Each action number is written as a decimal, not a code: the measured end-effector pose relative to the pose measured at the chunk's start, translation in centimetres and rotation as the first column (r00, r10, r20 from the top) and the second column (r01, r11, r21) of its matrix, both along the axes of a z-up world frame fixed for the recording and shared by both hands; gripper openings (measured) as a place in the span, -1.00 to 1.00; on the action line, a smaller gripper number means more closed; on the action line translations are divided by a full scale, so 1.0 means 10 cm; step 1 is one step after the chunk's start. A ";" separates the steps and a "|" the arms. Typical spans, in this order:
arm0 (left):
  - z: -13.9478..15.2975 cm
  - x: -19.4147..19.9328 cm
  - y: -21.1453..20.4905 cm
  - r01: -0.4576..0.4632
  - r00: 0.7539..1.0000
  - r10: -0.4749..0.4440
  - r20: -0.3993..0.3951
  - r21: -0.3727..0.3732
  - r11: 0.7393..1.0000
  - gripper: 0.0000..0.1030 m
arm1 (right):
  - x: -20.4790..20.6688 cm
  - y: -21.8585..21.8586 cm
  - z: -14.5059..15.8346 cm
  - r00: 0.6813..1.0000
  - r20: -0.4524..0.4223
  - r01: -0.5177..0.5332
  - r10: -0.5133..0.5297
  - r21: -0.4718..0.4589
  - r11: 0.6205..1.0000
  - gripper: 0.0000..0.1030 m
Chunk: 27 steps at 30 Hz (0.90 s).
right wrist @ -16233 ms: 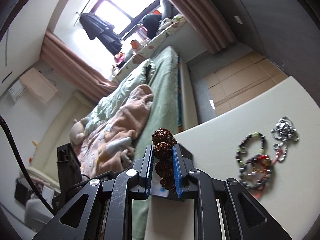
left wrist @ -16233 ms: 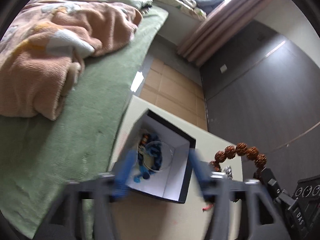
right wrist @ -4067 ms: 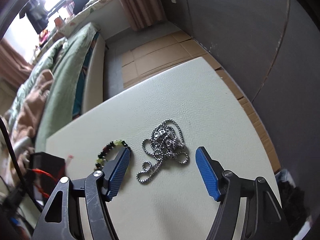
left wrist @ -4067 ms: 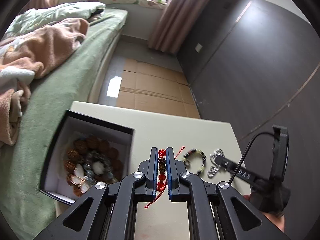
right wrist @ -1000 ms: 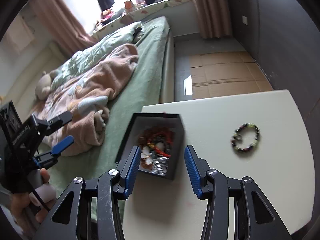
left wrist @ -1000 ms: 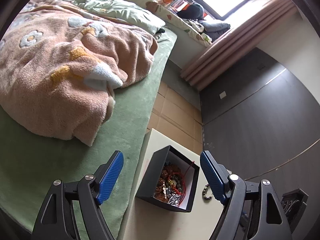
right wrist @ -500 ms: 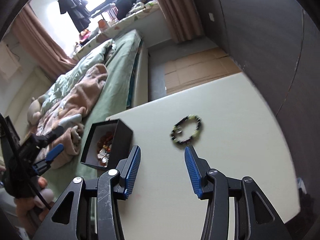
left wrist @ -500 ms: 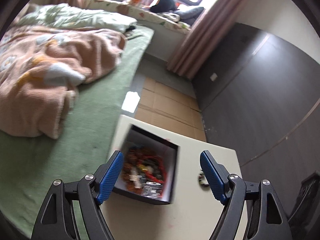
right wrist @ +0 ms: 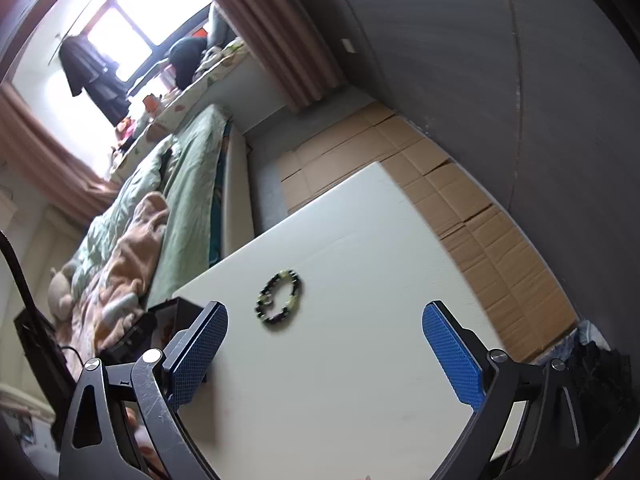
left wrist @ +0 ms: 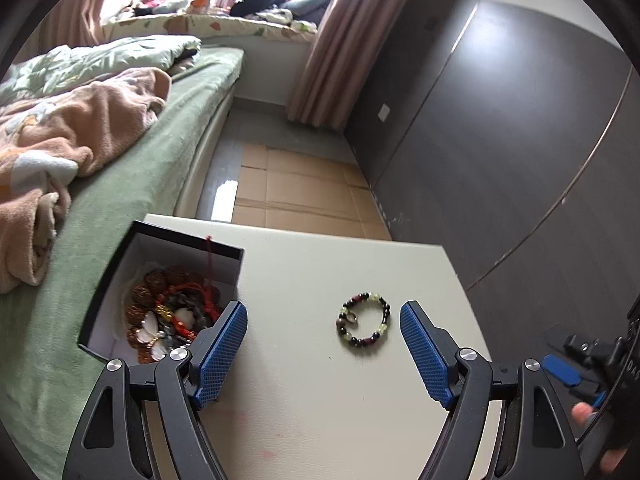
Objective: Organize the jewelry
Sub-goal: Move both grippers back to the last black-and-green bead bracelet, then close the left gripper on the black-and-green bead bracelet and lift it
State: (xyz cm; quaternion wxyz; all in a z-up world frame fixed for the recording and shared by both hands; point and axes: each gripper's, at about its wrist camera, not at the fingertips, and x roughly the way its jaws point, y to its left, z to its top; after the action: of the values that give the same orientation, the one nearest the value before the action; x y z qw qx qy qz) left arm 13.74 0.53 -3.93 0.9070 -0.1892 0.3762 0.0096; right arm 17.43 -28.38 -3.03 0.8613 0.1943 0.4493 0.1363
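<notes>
White tabletop (left wrist: 320, 420) bears beaded bracelet (left wrist: 363, 324) lying flat; both grippers' jaws gape empty.

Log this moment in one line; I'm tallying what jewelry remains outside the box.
left gripper: open, empty | right gripper: jaws just opened, empty | beaded bracelet: alone on table | box: holds other jewelry

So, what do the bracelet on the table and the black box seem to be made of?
The bracelet looks like polished stone or glass beads, dark red, black and pale green; their rounded, slightly glossy look suggests this, though plastic is possible. The black box seems to be rigid cardboard, matte black outside and plain white inside, with thin, straight walls. The table looks like cream, faintly grained leatherette or laminate.
</notes>
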 end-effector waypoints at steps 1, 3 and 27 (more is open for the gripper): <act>-0.01 0.03 -0.04 0.008 1.000 -0.008 -0.006 0.001 1.000 0.54 | 0.01 -0.03 -0.01 1.000 -0.005 0.007 -0.007 -0.001 1.000 0.91; -0.05 0.07 -0.09 0.028 0.999 -0.028 -0.025 0.004 1.000 0.54 | 0.03 -0.10 -0.03 1.000 -0.019 0.019 -0.019 -0.005 1.000 0.91; -0.72 0.69 -0.52 0.106 0.967 -0.080 -0.241 0.096 0.990 -0.19 | 0.32 -0.24 -0.20 0.993 -0.095 0.068 -0.065 0.030 0.997 0.91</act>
State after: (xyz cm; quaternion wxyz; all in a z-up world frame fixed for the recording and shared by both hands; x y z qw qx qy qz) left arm 20.62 -4.68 -11.15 0.8640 -0.1193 0.4891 0.0102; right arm 20.59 -30.73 -5.05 0.8398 0.2297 0.4804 0.1057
